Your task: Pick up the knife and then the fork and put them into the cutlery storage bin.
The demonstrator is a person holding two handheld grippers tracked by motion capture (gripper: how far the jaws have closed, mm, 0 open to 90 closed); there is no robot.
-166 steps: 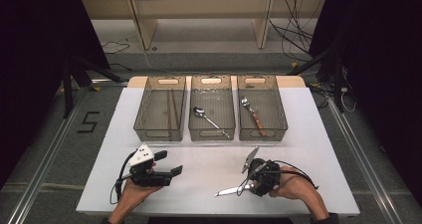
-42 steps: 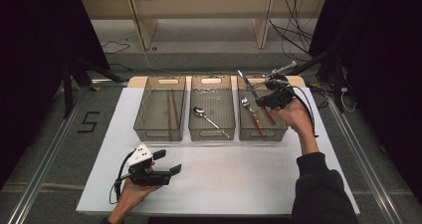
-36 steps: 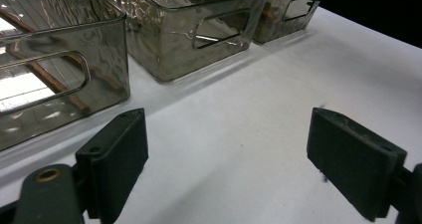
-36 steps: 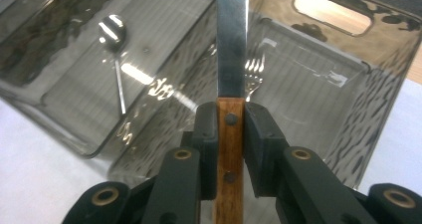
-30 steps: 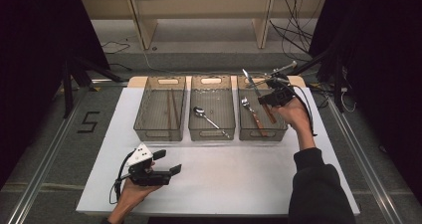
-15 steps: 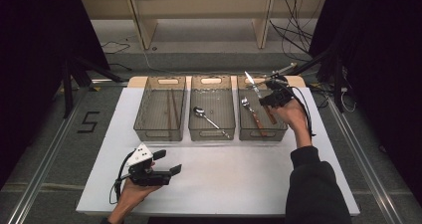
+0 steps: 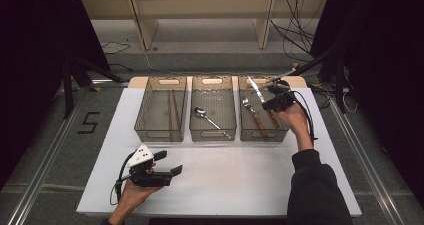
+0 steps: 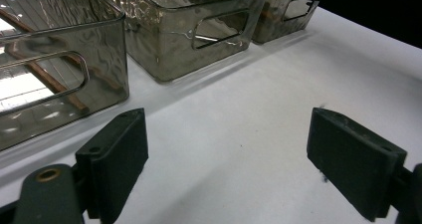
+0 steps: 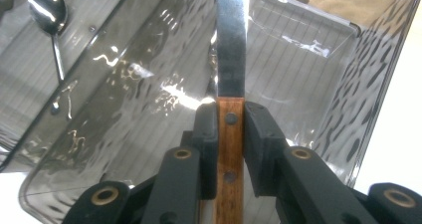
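Glossy steel, wooden-handled knife (image 9: 231, 79)

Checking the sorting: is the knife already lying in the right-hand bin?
No, the right gripper holds the knife by its wooden handle above the bin.

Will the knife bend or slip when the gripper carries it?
Probably neither. The knife has a flat metal blade that looks stiff, and the right gripper clamps both sides of its wooden handle. The long blade sticking out might wobble a bit.

White table (image 7: 240, 185) with three clear bins (image 7: 212, 107) side by side.
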